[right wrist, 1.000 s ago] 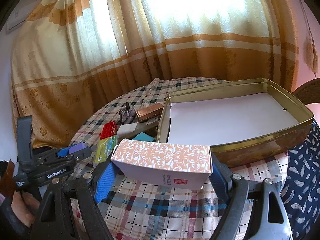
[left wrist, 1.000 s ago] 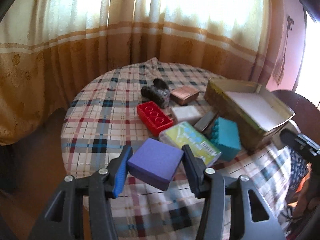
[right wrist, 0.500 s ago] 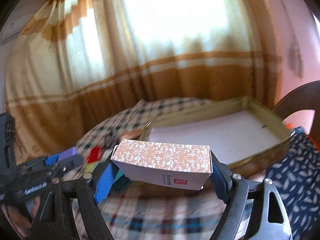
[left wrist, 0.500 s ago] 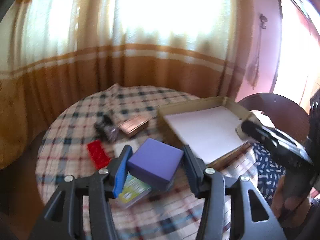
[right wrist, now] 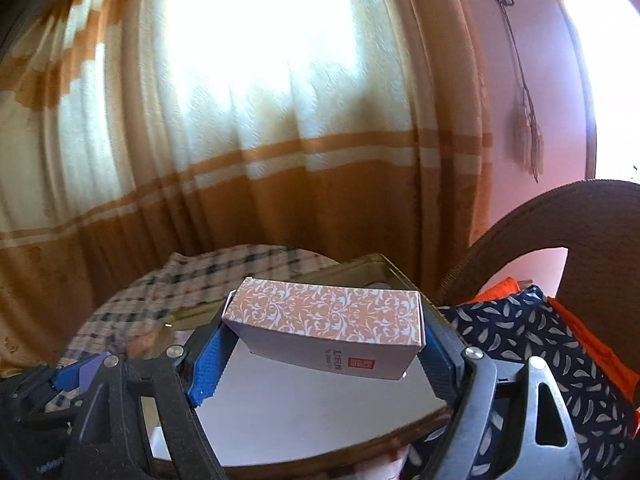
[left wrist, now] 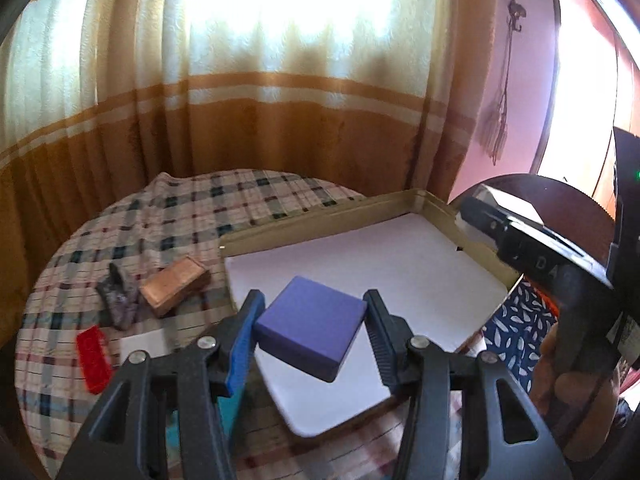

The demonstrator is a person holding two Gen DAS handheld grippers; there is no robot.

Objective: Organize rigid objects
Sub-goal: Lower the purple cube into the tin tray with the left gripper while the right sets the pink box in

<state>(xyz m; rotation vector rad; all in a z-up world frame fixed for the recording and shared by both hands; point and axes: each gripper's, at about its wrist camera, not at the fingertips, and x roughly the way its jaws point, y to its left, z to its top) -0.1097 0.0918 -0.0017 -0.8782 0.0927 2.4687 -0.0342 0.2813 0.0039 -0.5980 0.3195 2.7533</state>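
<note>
My left hand-held gripper is clenched partway on a matte purple square box, pads pressing its opposite sides, holding it tilted in the air over the white paper lining of the gold metal tray. My right hand-held gripper stands wide, grasping a long cardboard box with an orange-and-white floral print by its ends, above the same tray. On the counter's plaid cloth lie a copper-coloured rectangular block, a studded red plastic brick and a dark, lumpy object I cannot identify
</note>
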